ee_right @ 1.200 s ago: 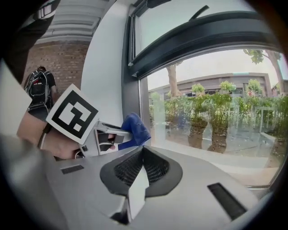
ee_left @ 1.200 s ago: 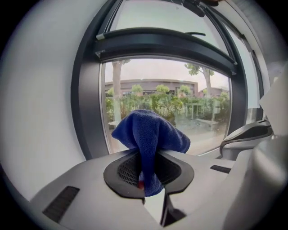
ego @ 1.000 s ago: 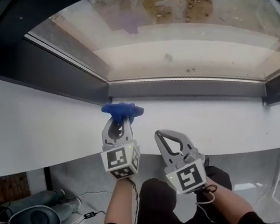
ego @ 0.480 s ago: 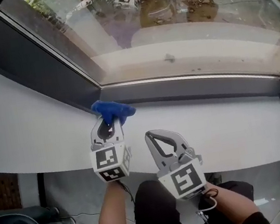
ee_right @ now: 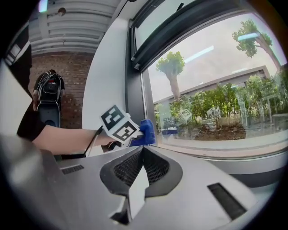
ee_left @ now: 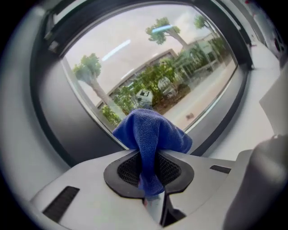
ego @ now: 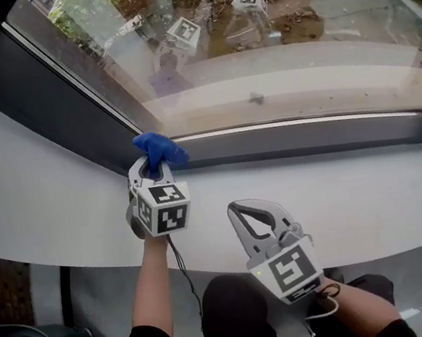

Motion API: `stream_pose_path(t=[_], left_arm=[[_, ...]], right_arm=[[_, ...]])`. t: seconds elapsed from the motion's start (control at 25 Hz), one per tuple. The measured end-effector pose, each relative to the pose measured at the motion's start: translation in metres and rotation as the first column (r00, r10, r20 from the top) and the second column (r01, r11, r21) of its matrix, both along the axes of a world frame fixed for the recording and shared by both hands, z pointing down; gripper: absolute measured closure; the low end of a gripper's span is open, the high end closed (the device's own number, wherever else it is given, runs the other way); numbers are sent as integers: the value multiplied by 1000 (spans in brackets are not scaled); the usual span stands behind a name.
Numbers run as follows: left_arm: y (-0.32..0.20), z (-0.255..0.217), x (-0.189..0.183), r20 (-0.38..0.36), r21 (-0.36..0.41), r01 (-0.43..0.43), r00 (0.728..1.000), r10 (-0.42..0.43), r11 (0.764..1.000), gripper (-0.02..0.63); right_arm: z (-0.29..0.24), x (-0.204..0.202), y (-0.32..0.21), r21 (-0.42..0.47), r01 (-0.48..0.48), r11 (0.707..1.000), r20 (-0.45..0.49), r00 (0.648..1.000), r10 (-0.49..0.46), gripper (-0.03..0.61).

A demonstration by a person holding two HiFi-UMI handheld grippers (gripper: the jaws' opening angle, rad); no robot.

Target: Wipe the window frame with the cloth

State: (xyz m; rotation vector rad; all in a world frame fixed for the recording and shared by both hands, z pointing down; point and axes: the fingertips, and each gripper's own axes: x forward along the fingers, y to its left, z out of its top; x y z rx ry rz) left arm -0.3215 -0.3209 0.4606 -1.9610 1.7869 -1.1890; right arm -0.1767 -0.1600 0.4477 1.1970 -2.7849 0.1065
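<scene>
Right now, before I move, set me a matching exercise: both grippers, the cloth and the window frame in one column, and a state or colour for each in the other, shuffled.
Column 1
1. left gripper
2. right gripper
3. cloth
4. window frame

Column 2
A. dark grey, running under the glass
B. shut, with nothing between its jaws
C. blue, bunched by the frame's lower left corner
D. shut on the cloth

Pairs: 1-D, 2-B, 3-C, 4-A
</scene>
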Motion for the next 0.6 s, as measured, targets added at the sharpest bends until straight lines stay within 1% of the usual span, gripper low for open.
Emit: stream_pose_path(t=[0.04, 0.08, 0.12, 0.16, 0.28, 0.36, 0.48, 0.6], left_arm=[[-9, 2, -1, 86, -7, -1, 996, 2, 1000, 552], [-18, 4, -2, 170, -9, -7, 985, 8, 1000, 552], [-26, 6, -4, 241, -8, -14, 971, 16, 1000, 552], [-33, 8, -5, 292, -11, -22, 956, 24, 1000, 552], [-45, 18, -7, 372, -28, -43, 927, 51, 999, 552], [-48, 24, -8, 428, -32, -53, 902, 61, 998, 552], [-54, 31, -13, 493, -39, -56, 867, 68, 998, 552], [-61, 38, -17, 516, -52, -52, 854, 71, 997, 552]], right_arm=[[2, -1, 1, -9, 5, 1000, 10, 1000, -5, 572], [3, -2, 2, -15, 11, 1000, 18, 1000, -11, 572], [4, -3, 1, -17, 15, 1000, 23, 1000, -15, 572], [4, -5, -1, -16, 18, 1000, 26, 1000, -18, 572], [6, -6, -11, 14, 17, 1000, -21, 1000, -17, 572], [9, -5, -18, 29, 10, 1000, -46, 999, -8, 572], [17, -2, -26, 13, -3, 1000, -28, 1000, 4, 572], [18, -6, -41, 0, -21, 1000, 1, 1000, 21, 572]])
